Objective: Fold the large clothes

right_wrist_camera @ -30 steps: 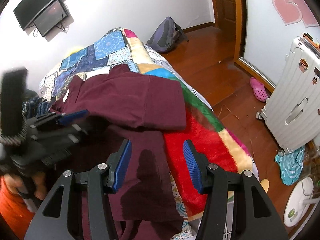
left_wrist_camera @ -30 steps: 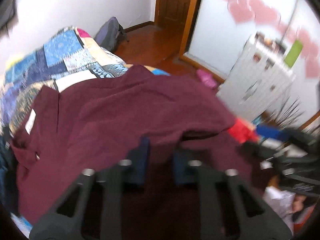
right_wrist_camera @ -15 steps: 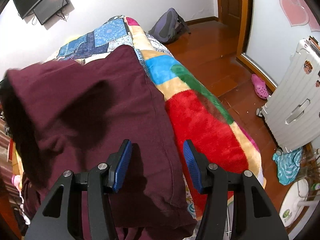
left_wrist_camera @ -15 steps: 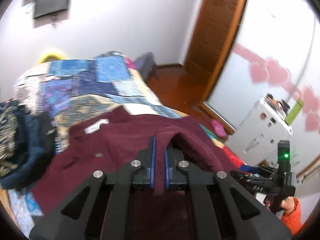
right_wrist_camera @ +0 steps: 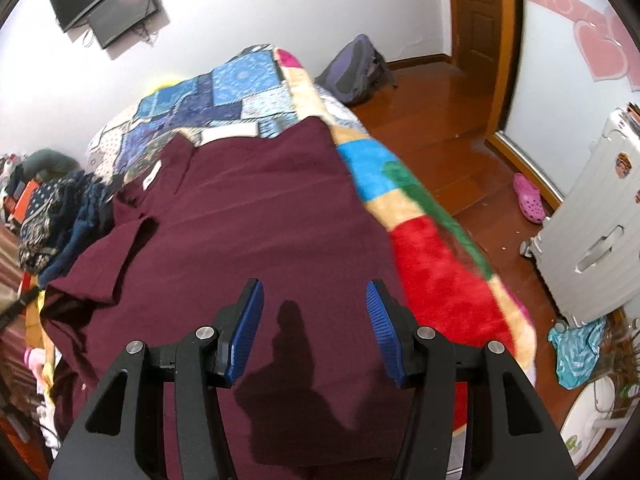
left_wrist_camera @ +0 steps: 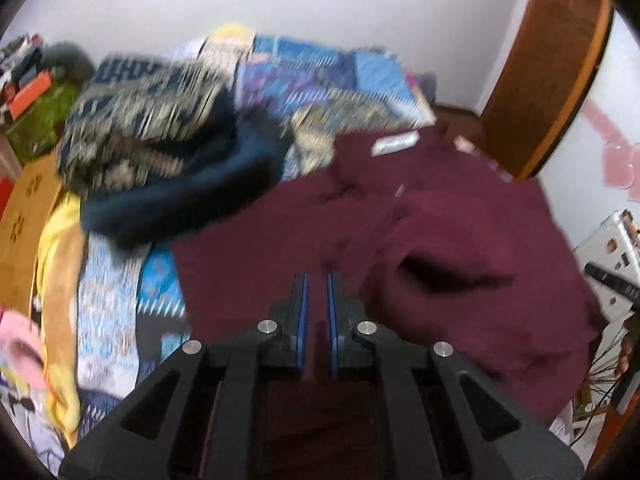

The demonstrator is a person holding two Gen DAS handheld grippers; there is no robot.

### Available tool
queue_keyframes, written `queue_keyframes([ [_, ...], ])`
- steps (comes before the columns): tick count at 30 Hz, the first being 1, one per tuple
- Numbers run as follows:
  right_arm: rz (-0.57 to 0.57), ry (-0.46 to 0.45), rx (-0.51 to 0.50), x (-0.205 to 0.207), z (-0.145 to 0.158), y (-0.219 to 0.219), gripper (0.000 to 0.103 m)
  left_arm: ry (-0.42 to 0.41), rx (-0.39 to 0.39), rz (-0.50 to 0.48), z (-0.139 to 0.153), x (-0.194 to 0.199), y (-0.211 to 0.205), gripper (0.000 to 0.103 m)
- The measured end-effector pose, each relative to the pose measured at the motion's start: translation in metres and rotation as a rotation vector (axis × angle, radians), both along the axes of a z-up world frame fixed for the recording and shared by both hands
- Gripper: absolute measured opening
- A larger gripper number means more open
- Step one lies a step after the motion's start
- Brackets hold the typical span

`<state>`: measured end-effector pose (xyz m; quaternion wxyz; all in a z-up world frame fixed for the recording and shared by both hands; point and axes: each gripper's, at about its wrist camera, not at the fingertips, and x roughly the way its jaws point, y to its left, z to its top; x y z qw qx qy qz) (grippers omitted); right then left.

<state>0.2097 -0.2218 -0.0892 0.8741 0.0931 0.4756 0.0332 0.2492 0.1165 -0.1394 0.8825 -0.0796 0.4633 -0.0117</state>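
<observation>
A large maroon shirt [right_wrist_camera: 260, 220] lies spread over the patchwork bed [right_wrist_camera: 240, 88], its white neck label [right_wrist_camera: 151, 176] toward the far left. In the blurred left wrist view the same shirt [left_wrist_camera: 460, 240] fills the middle, rumpled with a dark fold. My left gripper [left_wrist_camera: 316, 280] is shut, and a thin strip of the maroon cloth sits pinched between its blue pads. My right gripper [right_wrist_camera: 314, 300] hangs open just above the near part of the shirt, casting a shadow on it, with nothing between its fingers.
A heap of dark blue patterned clothes [left_wrist_camera: 160, 128] sits on the bed to the left of the shirt. A white suitcase [right_wrist_camera: 592, 240], a pink shoe [right_wrist_camera: 528, 196] and a grey backpack [right_wrist_camera: 356, 68] stand on the wooden floor to the right of the bed.
My left gripper closed on the maroon cloth and swept sideways with it toward the clothes heap. The raised fold has come down and the shirt lies flatter. The right gripper stayed open and barely shifted.
</observation>
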Motion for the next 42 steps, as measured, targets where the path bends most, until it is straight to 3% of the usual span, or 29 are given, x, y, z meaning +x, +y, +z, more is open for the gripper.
queue_keyframes([
  [5, 0.055, 0.024, -0.034, -0.002, -0.002, 0.023, 0.05, 0.038, -0.015, -0.001, -0.012, -0.009, 0.014, 0.01],
  [7, 0.07, 0.023, -0.05, -0.004, 0.0, 0.027, 0.05, 0.009, 0.004, -0.012, -0.004, -0.011, 0.012, 0.021],
  [9, 0.082, 0.017, -0.066, -0.005, 0.003, 0.031, 0.05, -0.043, 0.011, -0.025, 0.008, -0.014, 0.008, 0.041],
  [13, 0.092, 0.009, -0.088, -0.005, 0.006, 0.034, 0.05, -0.143, 0.046, -0.086, 0.035, -0.008, -0.014, 0.05],
  [16, 0.099, 0.01, -0.093, -0.004, 0.005, 0.037, 0.05, -0.167, 0.085, -0.143, 0.045, 0.001, -0.033, 0.067],
  [18, 0.101, 0.013, -0.092, -0.003, 0.004, 0.037, 0.05, -0.148, 0.124, -0.171, 0.041, 0.008, -0.047, 0.09],
  [19, 0.101, 0.015, -0.09, -0.003, 0.003, 0.037, 0.05, -0.14, 0.137, -0.181, 0.038, 0.012, -0.051, 0.092],
  [24, 0.09, 0.033, -0.08, 0.0, -0.002, 0.033, 0.05, -0.037, 0.217, -0.235, 0.005, 0.032, -0.065, 0.093],
  [32, 0.064, 0.061, -0.033, 0.008, -0.013, 0.026, 0.052, 0.079, 0.246, -0.293, -0.03, 0.065, -0.075, 0.093],
  [34, 0.068, 0.065, -0.025, 0.009, -0.018, 0.026, 0.061, 0.084, 0.236, -0.301, -0.034, 0.073, -0.079, 0.093],
  [40, 0.073, 0.047, -0.044, 0.008, -0.021, 0.029, 0.065, 0.044, 0.212, -0.257, -0.029, 0.09, -0.082, 0.089],
  [42, 0.076, 0.046, -0.031, 0.01, -0.023, 0.028, 0.069, 0.012, 0.201, -0.25, -0.021, 0.09, -0.083, 0.075],
])
